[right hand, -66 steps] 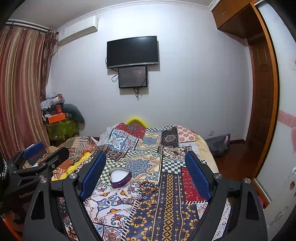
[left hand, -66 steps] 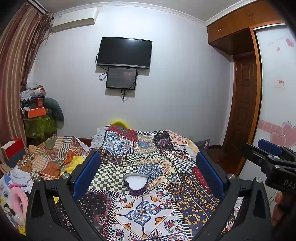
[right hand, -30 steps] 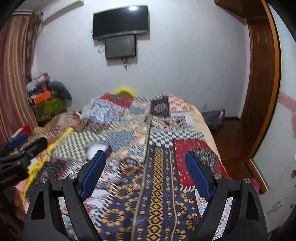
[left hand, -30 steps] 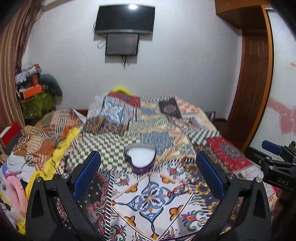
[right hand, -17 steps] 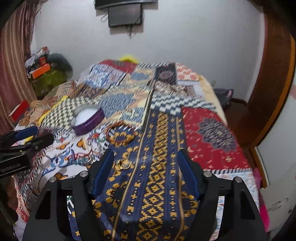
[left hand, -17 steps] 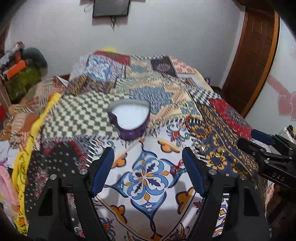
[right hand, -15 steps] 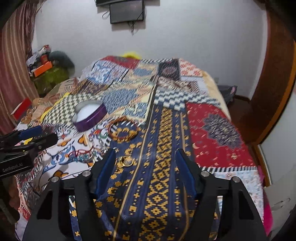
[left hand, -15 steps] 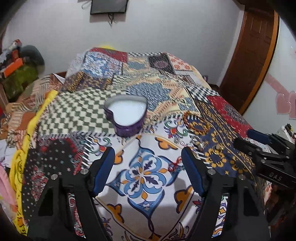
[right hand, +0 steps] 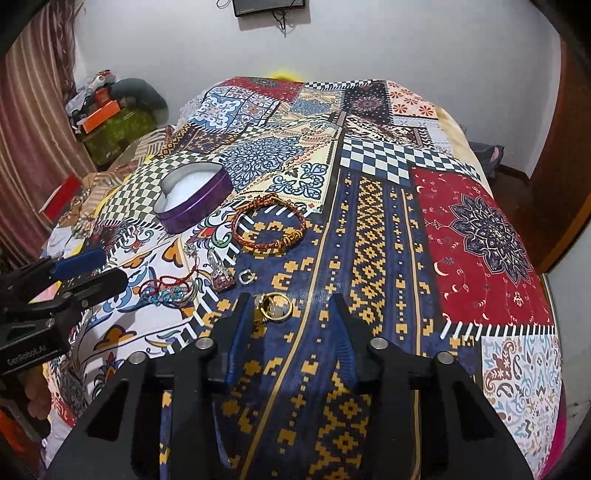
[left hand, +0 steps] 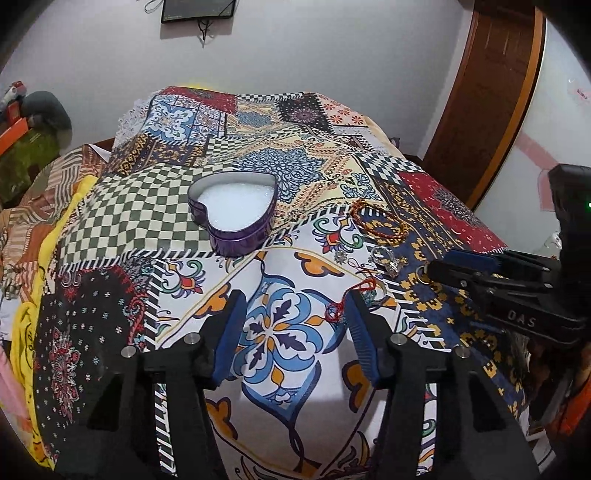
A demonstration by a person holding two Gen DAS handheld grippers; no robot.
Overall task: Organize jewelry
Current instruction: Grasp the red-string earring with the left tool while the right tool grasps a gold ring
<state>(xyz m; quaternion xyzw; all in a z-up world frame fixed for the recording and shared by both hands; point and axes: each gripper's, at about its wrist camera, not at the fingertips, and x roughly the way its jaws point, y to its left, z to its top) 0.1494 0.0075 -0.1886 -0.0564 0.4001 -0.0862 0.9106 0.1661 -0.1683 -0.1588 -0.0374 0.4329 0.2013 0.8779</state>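
An open purple heart-shaped tin (left hand: 236, 214) with a white lining sits on the patchwork bedspread (left hand: 284, 332); it also shows in the right wrist view (right hand: 192, 199). Jewelry lies to its right: a red-and-gold braided bracelet (right hand: 269, 225), a gold ring (right hand: 275, 304), a small silver ring (right hand: 245, 277), a crystal pendant (right hand: 221, 273) and a red cord necklace (right hand: 170, 284). My right gripper (right hand: 290, 299) is open and empty, its tips just short of the gold ring. My left gripper (left hand: 293, 301) is open and empty over the bedspread, near the red cord (left hand: 351, 295).
The bed fills both views. Striped bedding and clutter (left hand: 33, 206) lie to the left. A wooden door (left hand: 491, 92) and a white wardrobe panel (left hand: 554, 122) stand at the right. A screen (left hand: 199, 9) hangs on the far wall.
Both grippers have tilted down and come closer to the bed. Both pairs of fingers have narrowed but stay open. The right gripper has moved up to the gold ring.
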